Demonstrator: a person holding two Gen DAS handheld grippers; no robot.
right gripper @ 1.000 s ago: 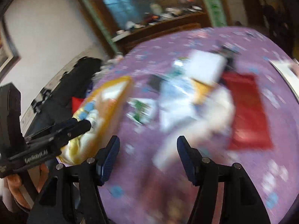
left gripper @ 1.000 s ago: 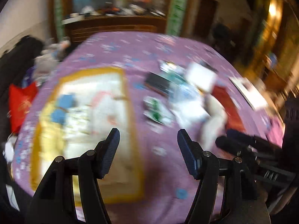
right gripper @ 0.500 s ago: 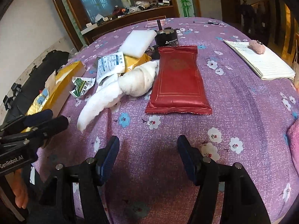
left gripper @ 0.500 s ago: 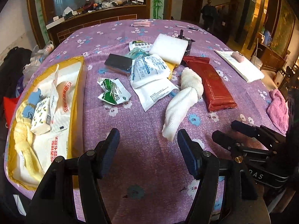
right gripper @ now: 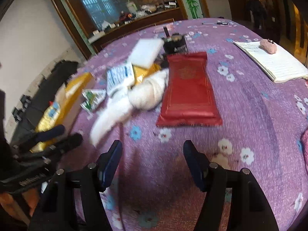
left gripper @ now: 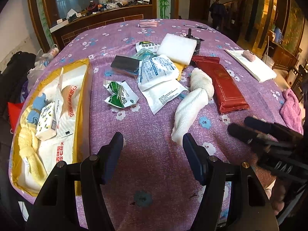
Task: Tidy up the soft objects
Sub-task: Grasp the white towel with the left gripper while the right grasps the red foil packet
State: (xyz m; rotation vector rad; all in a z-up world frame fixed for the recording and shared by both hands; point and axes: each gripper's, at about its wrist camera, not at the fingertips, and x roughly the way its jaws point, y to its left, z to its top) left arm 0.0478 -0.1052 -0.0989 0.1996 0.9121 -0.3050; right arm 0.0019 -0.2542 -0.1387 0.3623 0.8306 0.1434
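A knotted white towel [left gripper: 194, 100] [right gripper: 134, 98] lies mid-table on the purple flowered cloth, its loose end near my left gripper [left gripper: 153, 144]. That gripper is open, hovering low over bare cloth with nothing between its fingers. My right gripper [right gripper: 152, 150] is open too, empty, in front of a red packet [right gripper: 189, 92] [left gripper: 221, 84]. At the left stands a yellow box [left gripper: 84, 88] holding a yellow towel [left gripper: 28, 144], a tissue pack and white bags. White pouches [left gripper: 157, 77], a green-white sachet [left gripper: 120, 94] and a white sponge [left gripper: 177, 48] lie beyond.
A pink cloth [left gripper: 291, 107] sits at the table's right edge, a notepad [right gripper: 275, 61] with a pink lump on it at the far right. A black block [left gripper: 125, 65] and a black can [right gripper: 175, 44] stand further back. A wooden counter runs behind the table.
Both grippers swept in and dropped toward the table. The left view has settled and is sharp. The right view drifted slightly, and the towel and red packet now look nearer.
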